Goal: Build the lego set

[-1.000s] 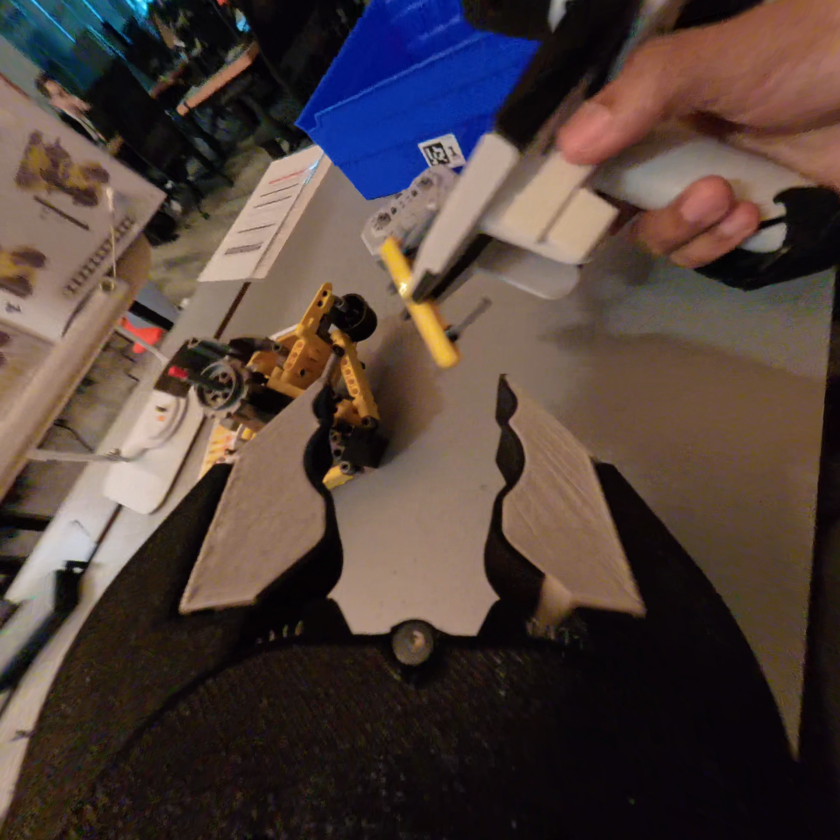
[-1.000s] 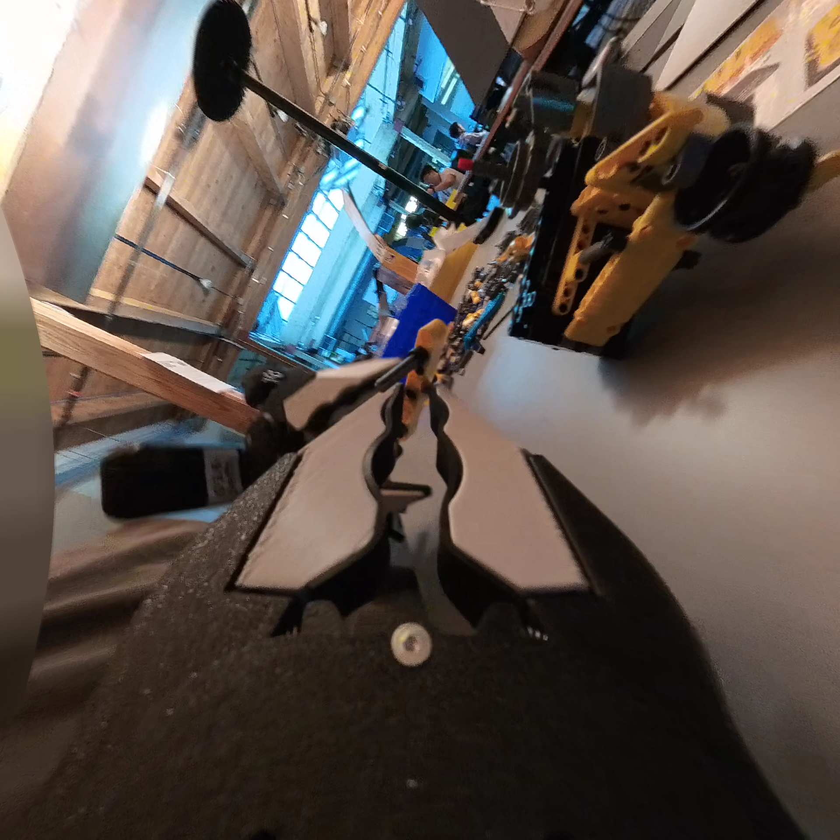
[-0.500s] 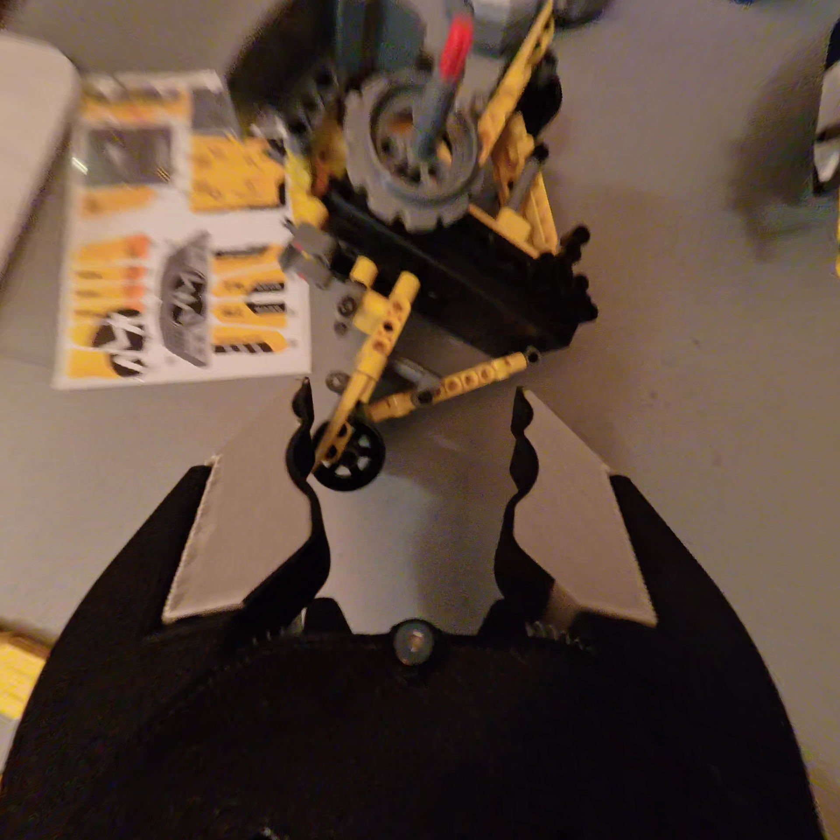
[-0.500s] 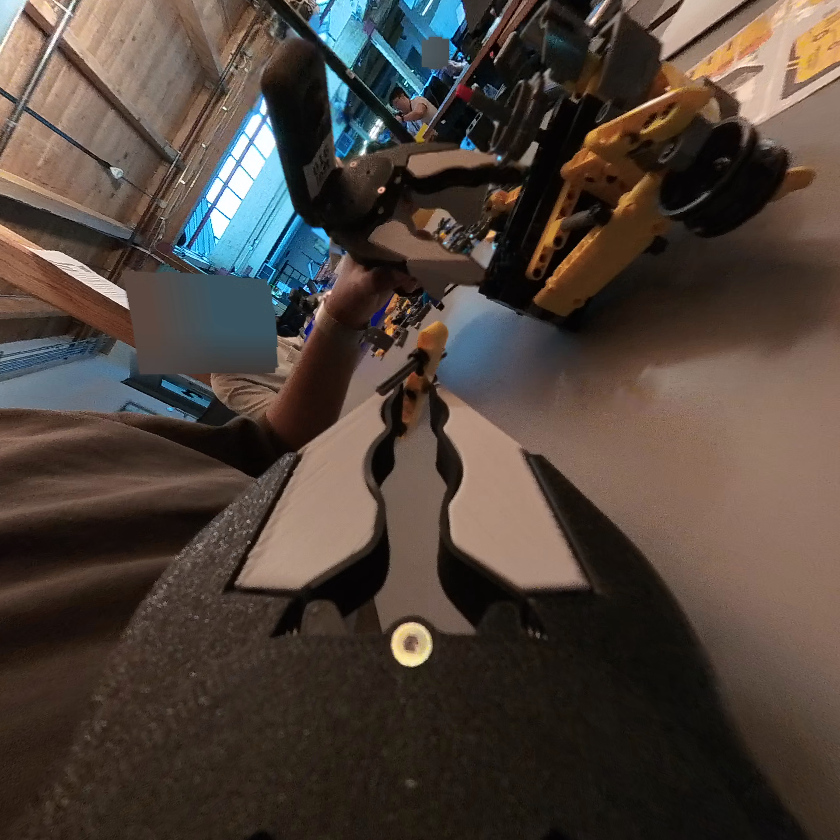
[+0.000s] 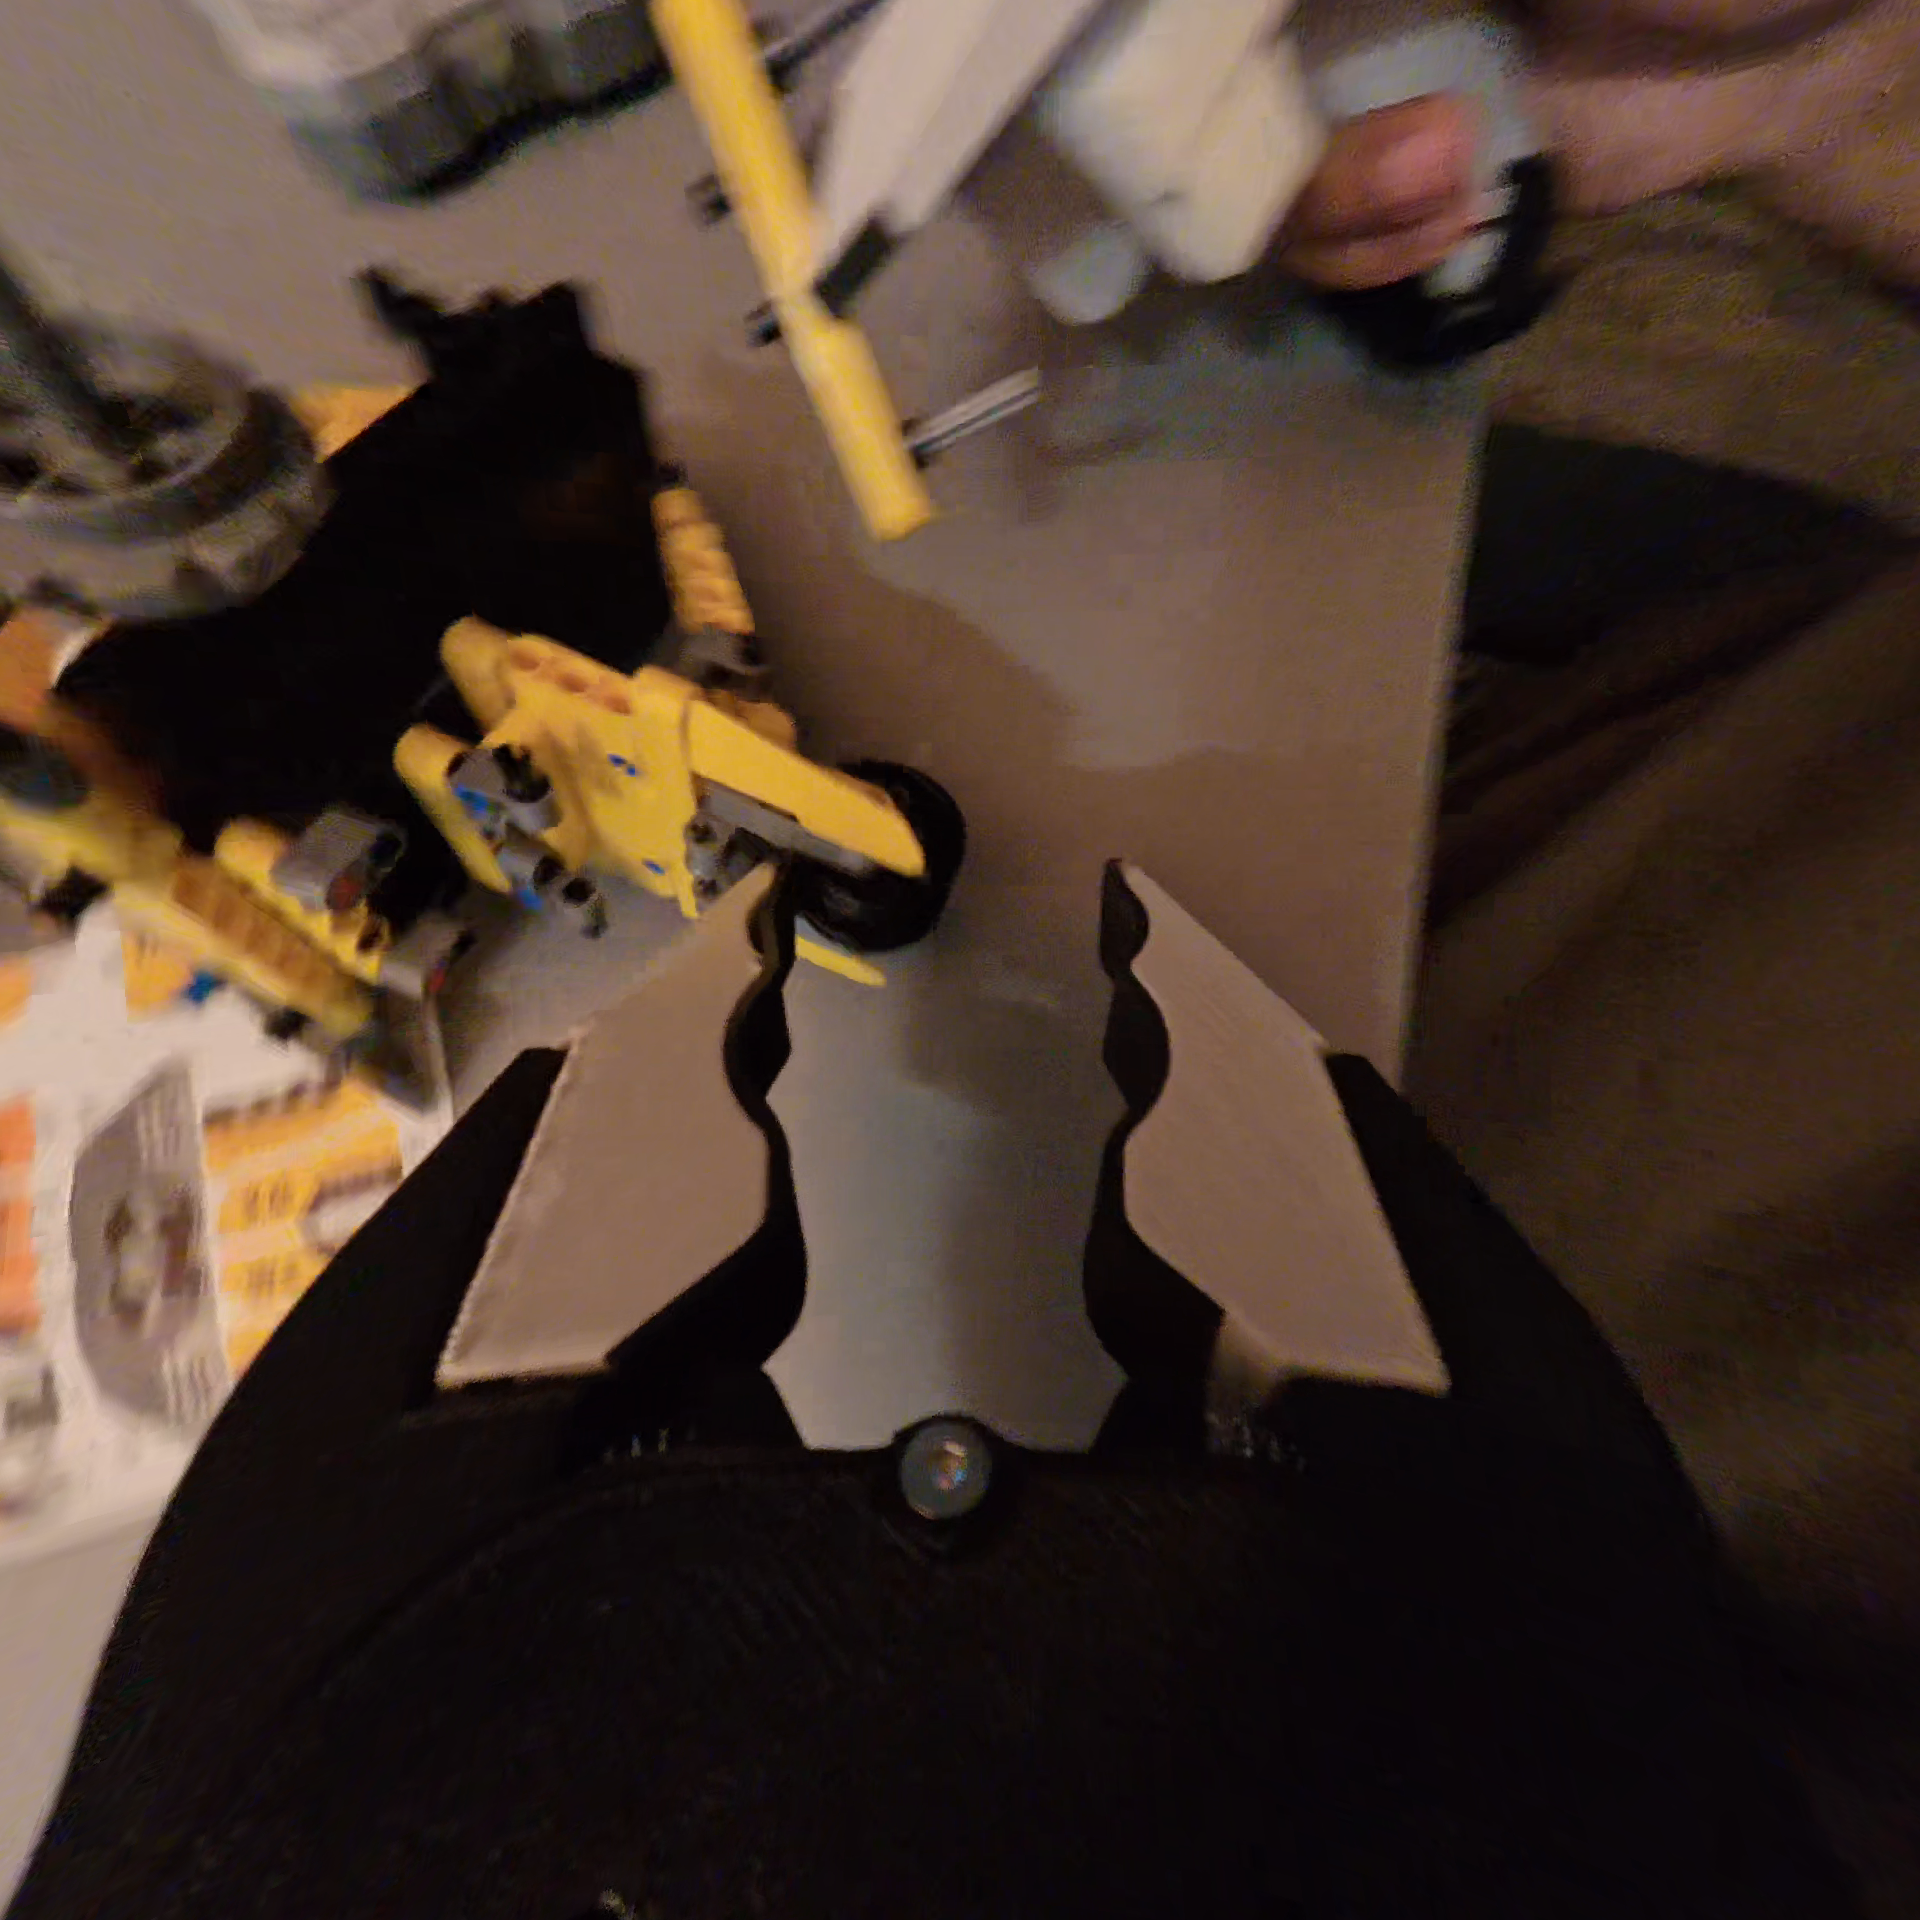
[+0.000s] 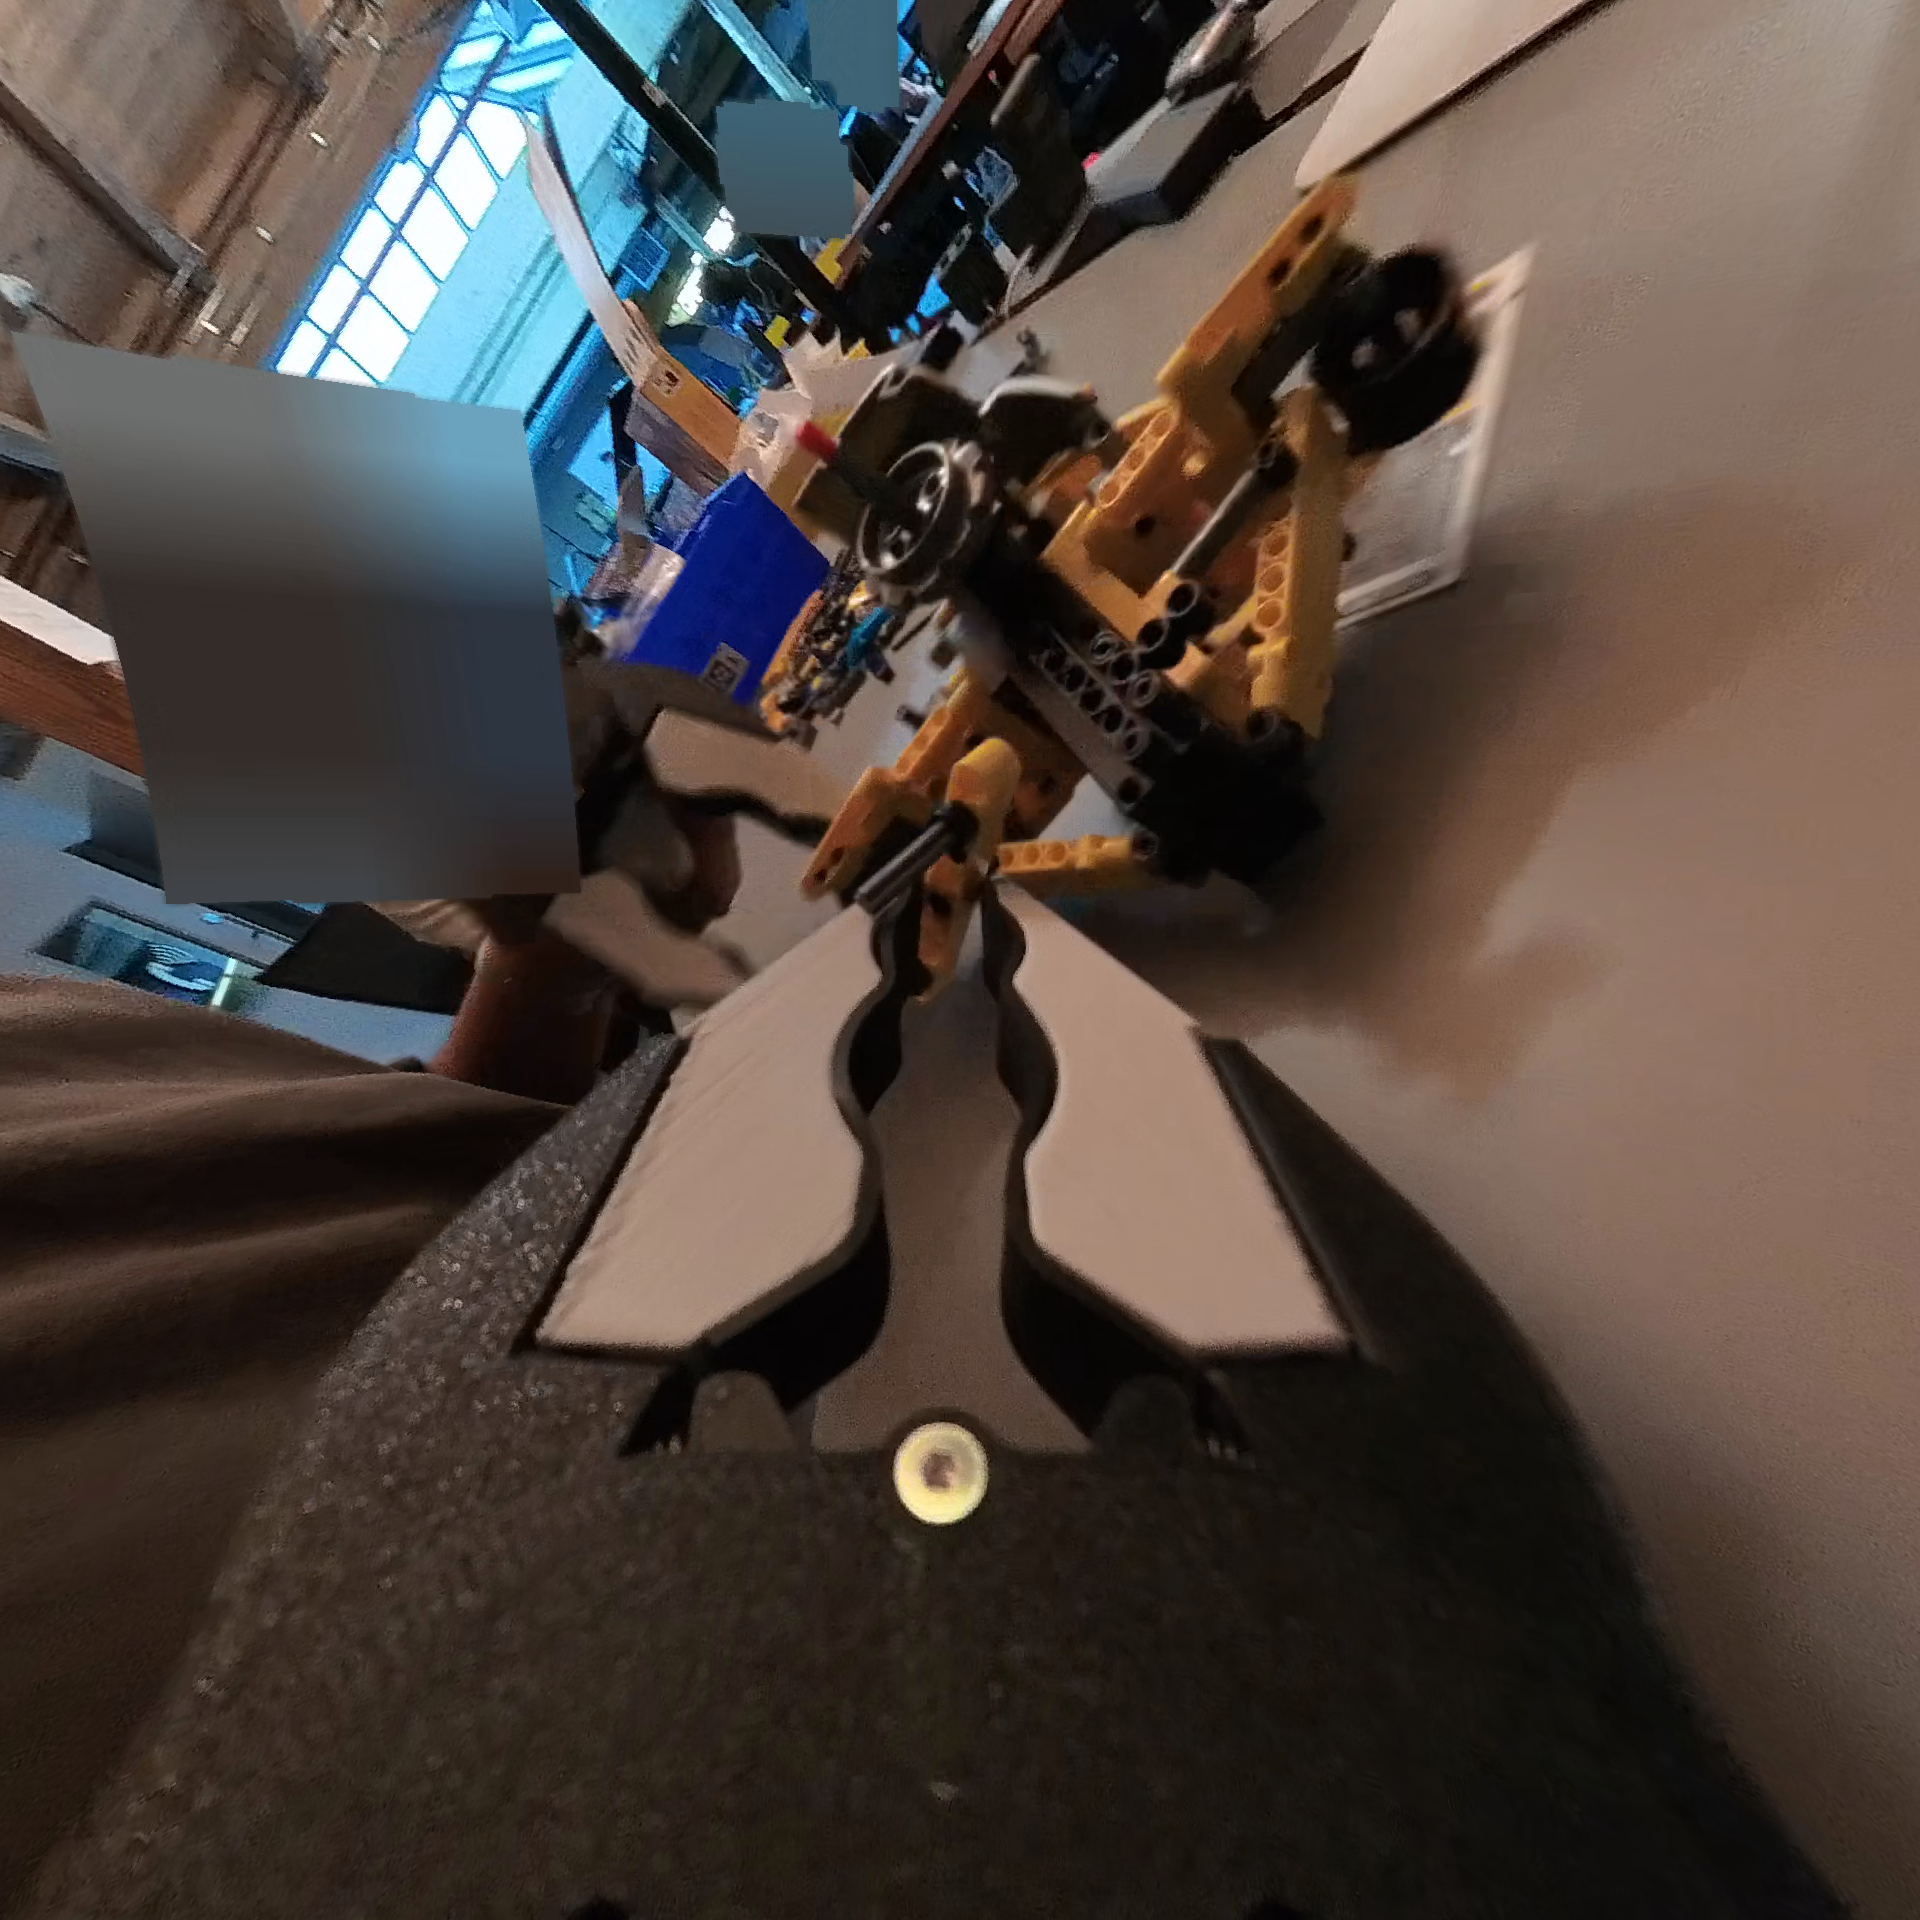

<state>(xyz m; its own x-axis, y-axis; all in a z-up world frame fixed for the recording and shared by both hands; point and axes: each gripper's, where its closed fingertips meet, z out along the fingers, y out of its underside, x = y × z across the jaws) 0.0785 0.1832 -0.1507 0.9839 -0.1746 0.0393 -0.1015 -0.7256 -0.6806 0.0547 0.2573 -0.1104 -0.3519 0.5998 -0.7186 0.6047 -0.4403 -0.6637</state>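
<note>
Holding a yellow beam beside the brick model

Your right gripper [image 6: 940, 914] is clamped on a yellow beam [image 6: 961, 842] with black pins, tilted low over the grey table [image 6: 1662, 935]. Your left gripper [image 5: 940, 883] gapes wide and empty, its left fingertip [image 5: 753, 904] at the black wheel [image 5: 883, 868] of the yellow-and-black brick model [image 5: 623, 769]. A printed sheet [image 5: 156, 1195] lies left; its writing is blurred.

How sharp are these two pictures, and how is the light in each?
Left wrist view: dim and warm; the yellow and black brick model and the right gripper holding the yellow beam are motion-blurred. Right wrist view: brighter, blue daylight from windows; the model is slightly soft, edges bent by the wide lens.
</note>
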